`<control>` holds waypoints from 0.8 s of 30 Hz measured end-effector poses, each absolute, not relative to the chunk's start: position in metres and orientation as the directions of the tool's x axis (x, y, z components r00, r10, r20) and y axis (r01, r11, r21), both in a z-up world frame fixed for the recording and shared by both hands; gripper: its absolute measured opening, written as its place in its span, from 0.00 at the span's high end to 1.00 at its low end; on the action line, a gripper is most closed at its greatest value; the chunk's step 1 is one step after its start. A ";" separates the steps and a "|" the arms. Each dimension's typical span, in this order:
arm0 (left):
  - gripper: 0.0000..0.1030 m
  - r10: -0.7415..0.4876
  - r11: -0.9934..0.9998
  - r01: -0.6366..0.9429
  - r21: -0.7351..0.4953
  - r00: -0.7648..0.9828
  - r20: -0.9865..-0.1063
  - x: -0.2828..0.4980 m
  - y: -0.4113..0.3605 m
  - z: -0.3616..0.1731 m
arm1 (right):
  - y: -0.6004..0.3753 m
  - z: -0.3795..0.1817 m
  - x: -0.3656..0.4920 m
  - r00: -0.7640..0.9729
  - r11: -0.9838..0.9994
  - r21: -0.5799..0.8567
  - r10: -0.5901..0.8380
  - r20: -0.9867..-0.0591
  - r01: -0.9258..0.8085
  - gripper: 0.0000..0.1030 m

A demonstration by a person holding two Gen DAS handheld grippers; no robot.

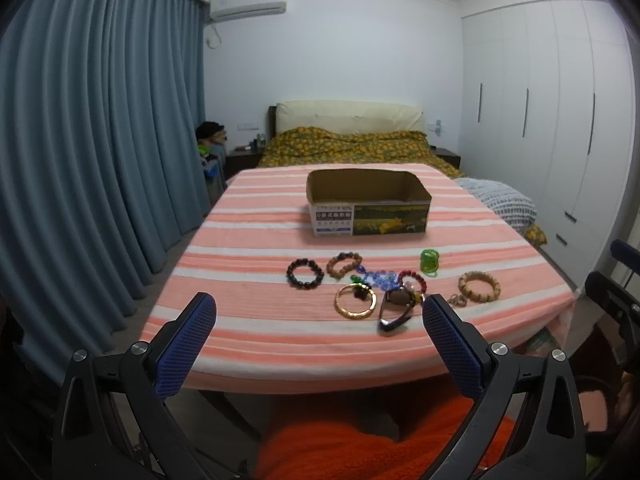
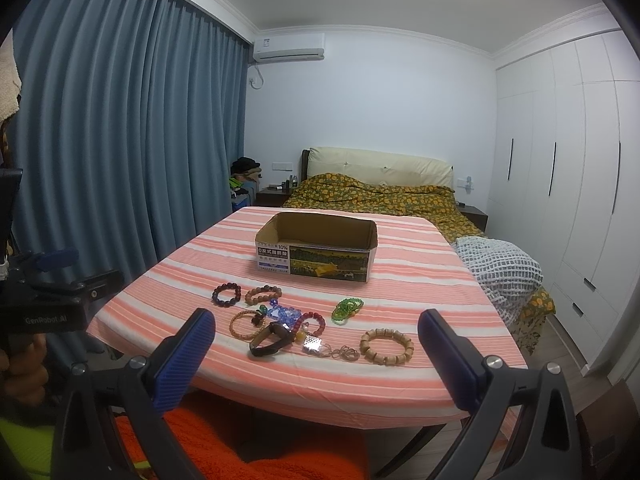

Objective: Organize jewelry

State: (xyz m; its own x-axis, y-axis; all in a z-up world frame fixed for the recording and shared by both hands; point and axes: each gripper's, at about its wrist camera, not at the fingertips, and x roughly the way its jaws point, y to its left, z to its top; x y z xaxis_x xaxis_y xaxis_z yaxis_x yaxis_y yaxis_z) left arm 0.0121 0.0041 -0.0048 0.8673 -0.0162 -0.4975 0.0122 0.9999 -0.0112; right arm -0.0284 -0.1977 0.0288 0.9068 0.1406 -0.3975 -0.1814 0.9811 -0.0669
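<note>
An empty cardboard box (image 1: 368, 204) (image 2: 316, 254) stands mid-table. In front of it several pieces of jewelry lie loose on the striped cloth: a dark bead bracelet (image 1: 305, 274) (image 2: 227, 294), a brown bead bracelet (image 1: 344, 265) (image 2: 263, 295), a gold bangle (image 1: 355, 301) (image 2: 246, 324), blue crystal beads (image 1: 378, 278) (image 2: 284, 314), a green bracelet (image 1: 430, 263) (image 2: 346, 309), a pale wooden bracelet (image 1: 479, 286) (image 2: 386, 346) and a dark watch (image 1: 396, 310) (image 2: 270, 342). My left gripper (image 1: 320, 338) and right gripper (image 2: 316, 354) hover open at the near table edge, holding nothing.
The table (image 1: 280, 344) wears a pink-and-white striped cloth. A bed (image 2: 380, 196) lies behind it, blue curtains (image 1: 92, 140) hang at left and white wardrobes (image 2: 568, 168) stand at right. An orange fabric (image 1: 360, 444) sits below the near edge. The other handset (image 2: 40, 300) shows at left.
</note>
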 end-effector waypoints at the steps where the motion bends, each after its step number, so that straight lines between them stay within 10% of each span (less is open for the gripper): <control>1: 0.00 -0.020 1.000 0.011 -0.021 0.867 -0.498 0.014 0.007 -0.005 | -0.198 0.029 -0.028 0.907 0.981 -0.067 0.143 -0.396 -0.183 0.00; 16: 0.00 -0.053 0.997 0.010 -0.078 0.824 -0.564 0.083 0.049 -0.033 | -0.259 0.025 0.019 0.914 0.991 -0.010 0.118 -0.388 -0.132 0.00; 24: 0.00 -0.059 0.998 0.026 -0.058 0.713 -0.699 0.140 0.064 -0.093 | -0.305 -0.026 0.083 0.834 0.980 -0.021 0.159 -0.528 -0.200 0.00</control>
